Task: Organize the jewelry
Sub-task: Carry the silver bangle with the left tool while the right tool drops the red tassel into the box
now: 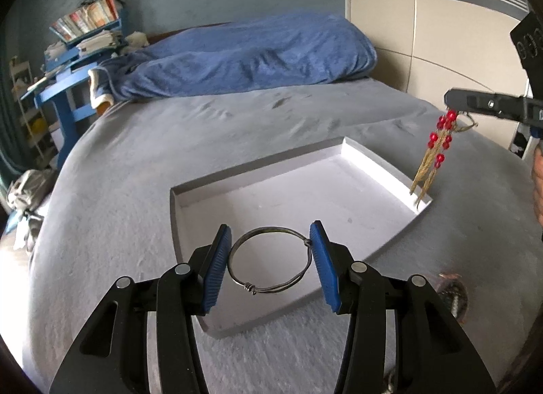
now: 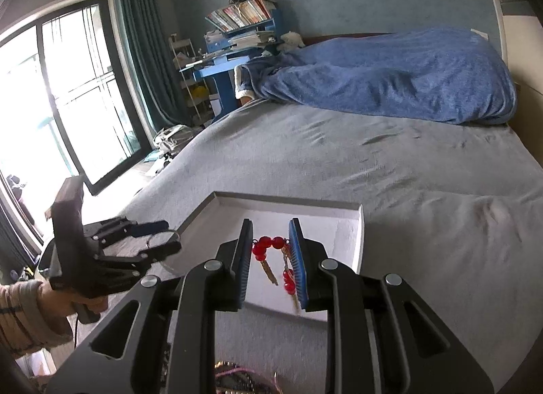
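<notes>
Gripping bangle (image 1: pixel 269 260); right view: beads (image 2: pixel 269 243).

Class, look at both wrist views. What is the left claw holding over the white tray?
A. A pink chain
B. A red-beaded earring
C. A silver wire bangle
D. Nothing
C: in the left wrist view the left claw grips a silver wire bangle between its blue pads above the white tray.

A thin dark wire bangle (image 1: pixel 269 260) with two twisted knots sits low in the frame's centre, above the shallow white tray (image 1: pixel 370 159) on grey bedding. A red-beaded gold-tasselled piece (image 2: pixel 275 258) dangles over the tray's right corner.
</notes>
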